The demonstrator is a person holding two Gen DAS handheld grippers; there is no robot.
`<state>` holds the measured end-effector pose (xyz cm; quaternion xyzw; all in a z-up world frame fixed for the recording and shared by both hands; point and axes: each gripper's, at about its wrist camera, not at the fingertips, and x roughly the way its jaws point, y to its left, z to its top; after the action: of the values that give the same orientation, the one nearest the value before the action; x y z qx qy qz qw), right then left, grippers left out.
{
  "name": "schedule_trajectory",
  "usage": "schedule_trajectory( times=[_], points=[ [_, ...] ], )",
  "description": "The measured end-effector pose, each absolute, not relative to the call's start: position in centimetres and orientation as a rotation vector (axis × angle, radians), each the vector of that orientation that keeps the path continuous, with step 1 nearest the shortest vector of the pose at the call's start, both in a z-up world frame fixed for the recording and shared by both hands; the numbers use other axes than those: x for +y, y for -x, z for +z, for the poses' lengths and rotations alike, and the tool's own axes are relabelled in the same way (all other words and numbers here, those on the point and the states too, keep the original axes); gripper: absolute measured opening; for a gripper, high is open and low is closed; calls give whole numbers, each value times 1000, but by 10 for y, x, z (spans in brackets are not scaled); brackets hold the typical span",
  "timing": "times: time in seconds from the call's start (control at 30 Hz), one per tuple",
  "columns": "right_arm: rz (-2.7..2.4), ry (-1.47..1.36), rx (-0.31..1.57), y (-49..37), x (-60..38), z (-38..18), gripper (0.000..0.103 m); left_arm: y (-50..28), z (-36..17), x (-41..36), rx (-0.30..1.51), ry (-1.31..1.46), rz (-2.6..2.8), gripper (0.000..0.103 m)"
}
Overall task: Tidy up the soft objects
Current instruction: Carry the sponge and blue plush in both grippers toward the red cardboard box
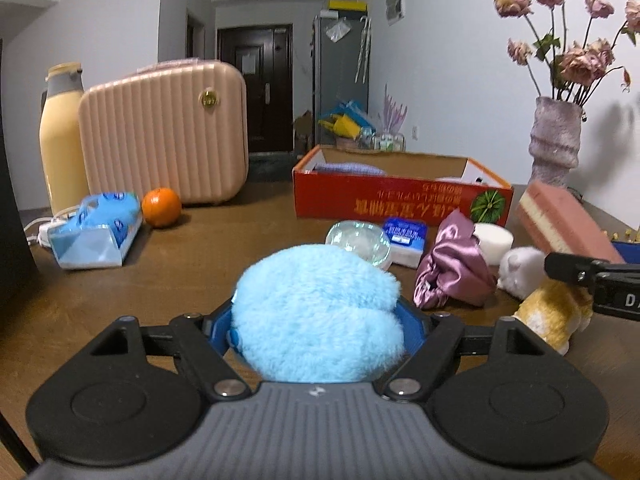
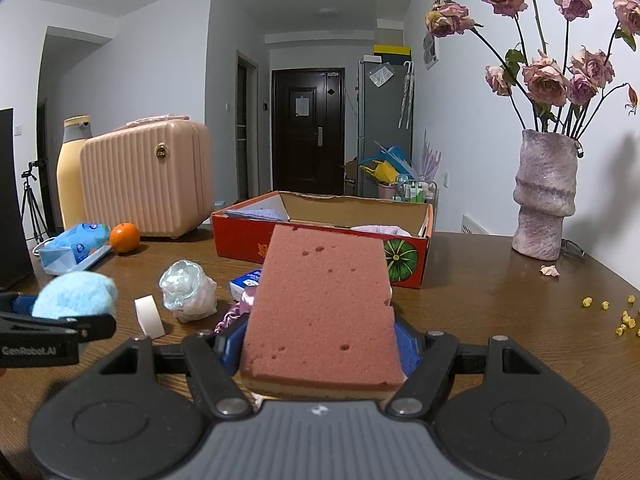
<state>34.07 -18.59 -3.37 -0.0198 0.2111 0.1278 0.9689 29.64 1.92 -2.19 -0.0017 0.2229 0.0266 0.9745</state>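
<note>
My left gripper (image 1: pixel 316 322) is shut on a light blue fluffy puff (image 1: pixel 312 280), held just above the brown table (image 1: pixel 192 264). My right gripper (image 2: pixel 320 346) is shut on a pink sponge (image 2: pixel 324 300) with a yellow underside, tilted up toward the red cardboard box (image 2: pixel 240 236). That box (image 1: pixel 400 200) holds a lilac cloth and something white. A purple satin cloth (image 1: pixel 452 268), a white foam roll (image 1: pixel 494 240), a white plush (image 1: pixel 520 268) and a yellow-white plush (image 1: pixel 556 316) lie in front of it. The sponge (image 1: pixel 560 220) shows at the right of the left wrist view.
A pink ribbed case (image 1: pixel 164 132), a yellow bottle (image 1: pixel 60 136), an orange (image 1: pixel 161 207) and a blue tissue pack (image 1: pixel 96 228) stand at the back left. A crumpled clear wrapper (image 1: pixel 360 240) and a small blue-white packet (image 1: pixel 406 236) lie mid-table. A vase of roses (image 2: pixel 546 196) stands right.
</note>
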Motion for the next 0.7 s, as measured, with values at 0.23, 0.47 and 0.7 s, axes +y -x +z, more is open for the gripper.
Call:
schedule_trajectory(
  times=[0.23,0.47,0.7],
  points=[
    [256,40,415,-341,-187,-30,70,-293,-16,16,415,-9,46,78],
    [259,48,383,-343,-187,-29,70,-298,-7,16,371,5,52,78],
    [246,70,323,-350,-185,-24,70,-316,6,12,328,20,53,78]
  ],
)
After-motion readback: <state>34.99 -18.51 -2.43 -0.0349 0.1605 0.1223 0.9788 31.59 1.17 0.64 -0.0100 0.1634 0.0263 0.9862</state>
